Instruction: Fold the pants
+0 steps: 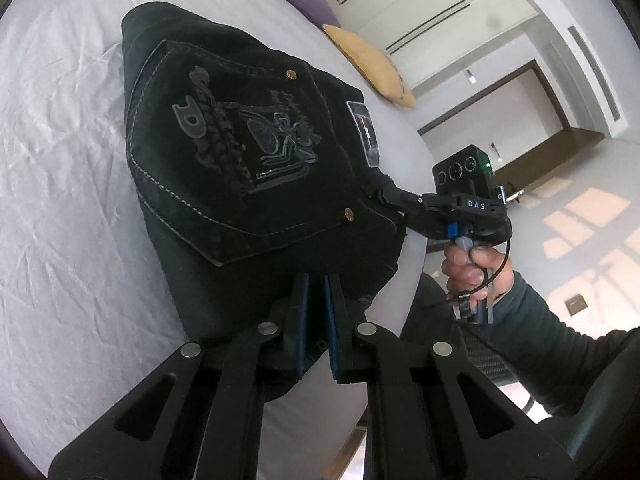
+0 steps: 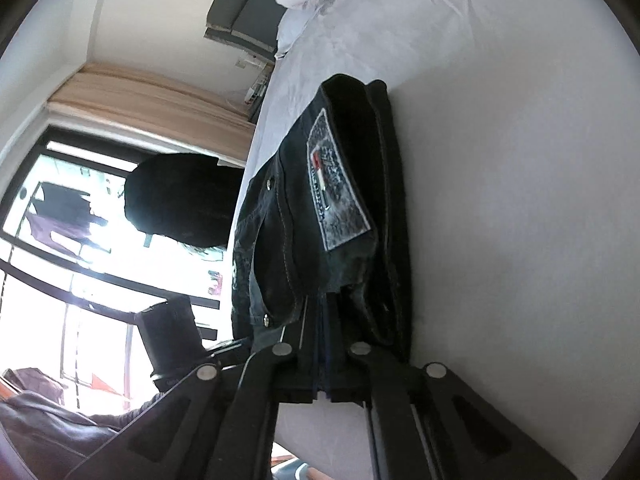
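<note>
On the bed (image 1: 60,200) beside the folded pants (image 1: 240,152) we see 2 pillows, yellow (image 1: 370,66) and purple (image 1: 306,0). The cloth hides our fingertips. Both tongs, left (image 1: 316,320) and right (image 2: 320,344), sit clamped on the pants' near edge, the right held sideways.

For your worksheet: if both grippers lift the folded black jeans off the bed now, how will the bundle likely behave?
The black jeans look like thick denim in stacked layers, so probably heavy for their size. Held only at one edge by the left gripper and right gripper, the far end would likely sag and unfold.
</note>
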A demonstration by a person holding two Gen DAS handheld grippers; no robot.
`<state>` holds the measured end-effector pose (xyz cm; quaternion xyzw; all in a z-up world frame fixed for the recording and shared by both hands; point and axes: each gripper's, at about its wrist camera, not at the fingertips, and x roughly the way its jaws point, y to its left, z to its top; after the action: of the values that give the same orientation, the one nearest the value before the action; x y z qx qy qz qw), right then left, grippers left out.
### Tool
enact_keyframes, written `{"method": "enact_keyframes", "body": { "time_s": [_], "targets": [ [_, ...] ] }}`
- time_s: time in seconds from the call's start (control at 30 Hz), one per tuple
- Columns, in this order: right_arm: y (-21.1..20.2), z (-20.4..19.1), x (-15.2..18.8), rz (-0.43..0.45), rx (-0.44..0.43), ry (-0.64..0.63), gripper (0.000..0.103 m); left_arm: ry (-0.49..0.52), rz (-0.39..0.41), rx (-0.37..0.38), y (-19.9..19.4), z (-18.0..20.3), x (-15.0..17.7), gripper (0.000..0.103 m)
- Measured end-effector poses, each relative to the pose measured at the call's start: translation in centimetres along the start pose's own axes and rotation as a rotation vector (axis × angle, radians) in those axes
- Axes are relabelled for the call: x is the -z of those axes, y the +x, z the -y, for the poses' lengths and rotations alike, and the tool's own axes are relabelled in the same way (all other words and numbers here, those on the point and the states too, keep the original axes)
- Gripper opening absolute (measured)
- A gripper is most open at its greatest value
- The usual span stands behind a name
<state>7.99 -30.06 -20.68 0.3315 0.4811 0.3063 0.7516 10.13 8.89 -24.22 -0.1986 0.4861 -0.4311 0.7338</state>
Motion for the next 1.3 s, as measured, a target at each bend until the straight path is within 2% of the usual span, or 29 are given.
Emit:
{"method": "enact_keyframes", "body": {
  "time_s": [0.07,0.13,0.2,0.23,0.27,0.3,0.33,0.43,0.5,0.6,0.73,0.8,0.87,0.9,0.93,0.97,1.0,1.13,1.23,1.3],
  "targets": [
    [-0.9,-0.8,-0.4,0.005,0.003,-0.020,0.012,0.036,0.010,-0.028,-1.0,1.5,-0.7,0.010],
    [-2.4,-1.8,-0.7,0.049,0.004,-0.044,0.066,0.071,0.061,-0.069,-2.2,3.2,-1.2,0.012],
    [-4.1,-2.2,-1.4,0.105,0.002,-0.054,0.082,0.051,0.132,-0.079,-4.3,2.5,-2.1,0.030],
    [-4.6,-2.2,-1.9,0.126,0.013,-0.058,0.082,0.032,0.149,-0.088,-4.8,1.9,-2.4,0.073],
    [-5.0,-2.1,-2.6,0.138,0.027,-0.057,0.082,-0.001,0.186,-0.112,-5.6,1.0,-2.8,0.103],
    [-5.0,-1.7,-3.4,0.138,0.043,-0.048,0.082,-0.026,0.232,-0.125,-6.3,0.2,-3.1,0.103],
    [-4.9,-1.6,-3.9,0.134,0.059,-0.040,0.082,-0.059,0.242,-0.136,-6.4,-1.0,-3.6,0.103],
    [-2.6,-0.2,-5.8,0.063,0.121,-0.011,0.081,-0.158,0.165,-0.183,-5.2,-3.9,-4.8,0.102],
    [-1.2,0.5,-6.4,0.028,0.159,-0.008,0.076,-0.171,0.131,-0.209,-4.1,-4.5,-4.9,0.102],
    [-0.1,0.7,-7.7,0.019,0.131,0.002,0.075,-0.171,0.080,-0.210,-2.1,-4.1,-5.4,0.102],
    [2.4,0.0,-9.1,-0.074,0.192,-0.035,0.076,-0.162,0.027,-0.215,-0.2,-3.5,-6.3,0.099],
    [3.1,-0.6,-9.6,-0.106,0.206,-0.050,0.076,-0.164,0.005,-0.216,0.4,-3.3,-6.9,0.091],
    [4.1,-1.0,-10.1,-0.137,0.225,-0.053,0.073,-0.169,-0.016,-0.225,0.6,-3.4,-7.2,0.063],
    [4.6,-1.4,-10.3,-0.148,0.234,-0.059,0.068,-0.172,-0.027,-0.238,1.0,-3.6,-7.3,0.058],
    [5.0,-1.6,-10.3,-0.159,0.238,-0.068,0.054,-0.177,-0.028,-0.239,0.4,-3.7,-7.0,0.052],
    [5.6,-2.0,-10.3,-0.172,0.237,-0.070,0.052,-0.190,-0.025,-0.232,-0.1,-4.0,-6.9,0.046],
    [6.0,-2.3,-10.2,-0.172,0.250,-0.075,0.051,-0.205,-0.020,-0.223,-0.3,-4.2,-6.8,0.043],
    [5.6,-3.6,-9.2,-0.136,0.292,-0.129,0.034,-0.208,0.004,-0.215,-0.6,-3.6,-6.4,0.029],
    [5.7,-5.7,-8.7,-0.107,0.361,-0.202,0.026,-0.206,0.018,-0.221,-0.5,-2.9,-6.8,0.021],
    [5.4,-7.0,-8.8,-0.089,0.378,-0.232,0.024,-0.226,0.037,-0.206,-1.1,-2.8,-7.0,0.018]
  ]
}}
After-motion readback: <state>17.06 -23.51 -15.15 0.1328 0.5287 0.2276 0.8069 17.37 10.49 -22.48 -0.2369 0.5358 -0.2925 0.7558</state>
